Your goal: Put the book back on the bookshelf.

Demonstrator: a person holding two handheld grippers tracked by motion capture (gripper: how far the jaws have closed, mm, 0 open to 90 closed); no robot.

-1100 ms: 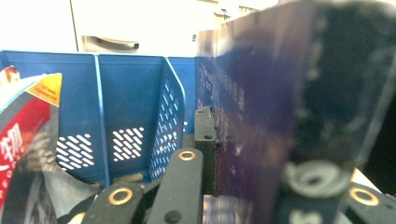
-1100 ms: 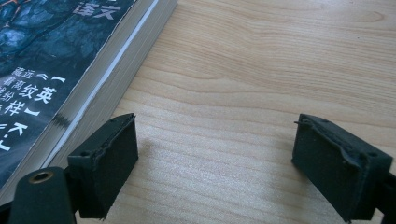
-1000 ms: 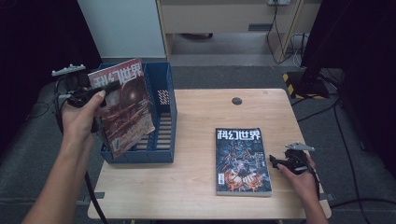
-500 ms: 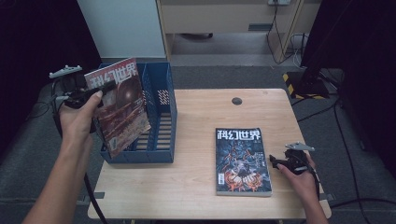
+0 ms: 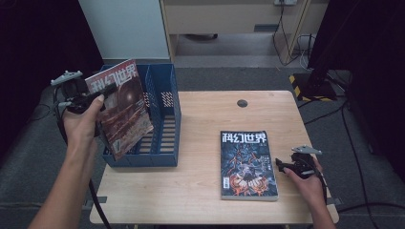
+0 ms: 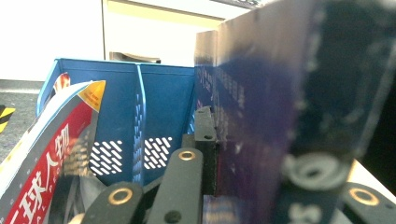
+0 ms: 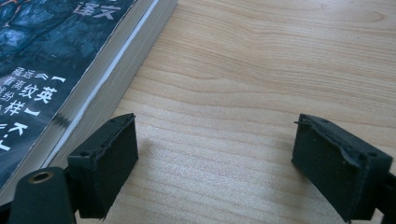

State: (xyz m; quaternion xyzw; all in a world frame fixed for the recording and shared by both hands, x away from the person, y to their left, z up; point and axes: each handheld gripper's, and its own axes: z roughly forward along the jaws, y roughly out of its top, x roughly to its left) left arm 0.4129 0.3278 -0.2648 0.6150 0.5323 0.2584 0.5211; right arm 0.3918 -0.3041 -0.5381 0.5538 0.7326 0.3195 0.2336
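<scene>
A magazine with a dark red cover (image 5: 125, 112) hangs tilted over the left part of the blue file rack (image 5: 166, 124), its lower corner down inside a compartment. My left gripper (image 5: 106, 91) is shut on its upper left edge. In the left gripper view the held magazine (image 6: 289, 102) stands close on the right, clamped at my left gripper (image 6: 219, 140). A second magazine with a dark blue cover (image 5: 247, 164) lies flat on the table's right half. My right gripper (image 5: 282, 167) rests open beside its right edge; its jaws (image 7: 215, 144) stand wide over bare wood, the magazine's spine (image 7: 107, 74) just left.
The wooden table (image 5: 200, 191) has a black round hole (image 5: 242, 103) near its back edge. Another red-covered magazine (image 6: 46, 158) leans in front of the rack's dividers (image 6: 137, 121). A white cabinet (image 5: 122, 28) stands behind the rack, and cables (image 5: 334, 112) run across the floor at the right.
The left hand has shifted the held magazine very slightly over the rack. The right hand and the flat magazine have not moved.
</scene>
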